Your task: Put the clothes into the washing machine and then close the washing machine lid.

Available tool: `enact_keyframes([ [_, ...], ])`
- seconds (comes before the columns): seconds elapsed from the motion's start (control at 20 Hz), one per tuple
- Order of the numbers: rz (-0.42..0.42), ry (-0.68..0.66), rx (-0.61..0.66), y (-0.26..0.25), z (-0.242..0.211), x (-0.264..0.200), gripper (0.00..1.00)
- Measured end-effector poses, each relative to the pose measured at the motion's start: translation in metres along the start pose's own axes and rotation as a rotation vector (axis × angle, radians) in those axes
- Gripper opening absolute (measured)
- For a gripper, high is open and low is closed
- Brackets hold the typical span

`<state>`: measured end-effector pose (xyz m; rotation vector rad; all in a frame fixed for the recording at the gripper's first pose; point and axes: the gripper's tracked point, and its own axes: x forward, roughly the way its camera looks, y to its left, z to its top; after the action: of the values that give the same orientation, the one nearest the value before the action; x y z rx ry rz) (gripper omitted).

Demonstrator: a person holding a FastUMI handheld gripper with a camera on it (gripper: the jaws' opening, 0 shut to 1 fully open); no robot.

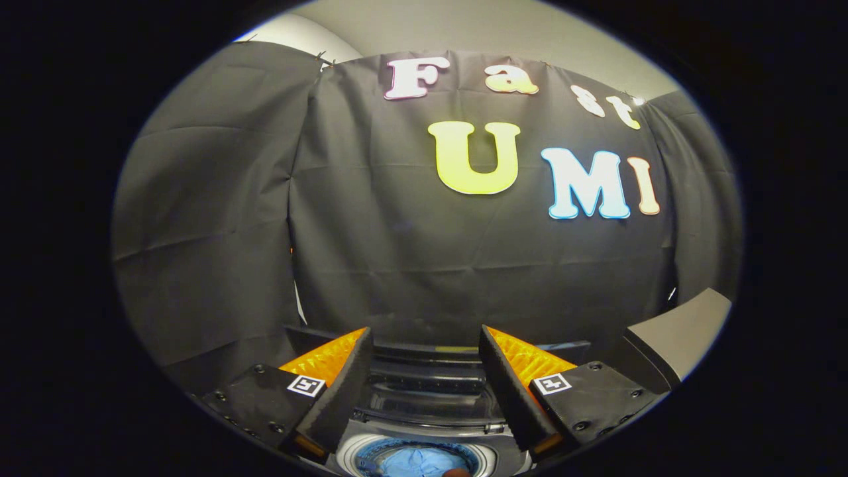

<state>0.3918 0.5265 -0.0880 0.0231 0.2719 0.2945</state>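
**Clothes in the drum, lid up**

The claw stands wide open, holding nothing, its two fingers spread over the washing machine. Below and between them the round drum mouth faces upward, ringed by a pale smooth rim, with soft, crumpled blue clothes lying inside. The flat, dark, glossy lid stands raised at the machine's far edge, before the black cloth wall.

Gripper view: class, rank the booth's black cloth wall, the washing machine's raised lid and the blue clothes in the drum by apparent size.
1. Black cloth wall
2. Raised lid, seen between the open gripper's fingers
3. Blue clothes, partly cut off, so lid versus clothes is unsure
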Motion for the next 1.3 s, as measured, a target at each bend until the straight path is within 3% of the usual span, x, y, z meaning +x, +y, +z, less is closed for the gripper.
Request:
enact_keyframes([
  [0.45, -0.045, 0.047, 0.020, -0.009, 0.002, 0.058, 0.98],
  [0.7, -0.074, 0.116, 0.044, -0.013, -0.020, 0.071, 0.98],
  [1.3, -0.088, 0.000, 0.022, -0.008, -0.028, 0.026, 0.99],
])
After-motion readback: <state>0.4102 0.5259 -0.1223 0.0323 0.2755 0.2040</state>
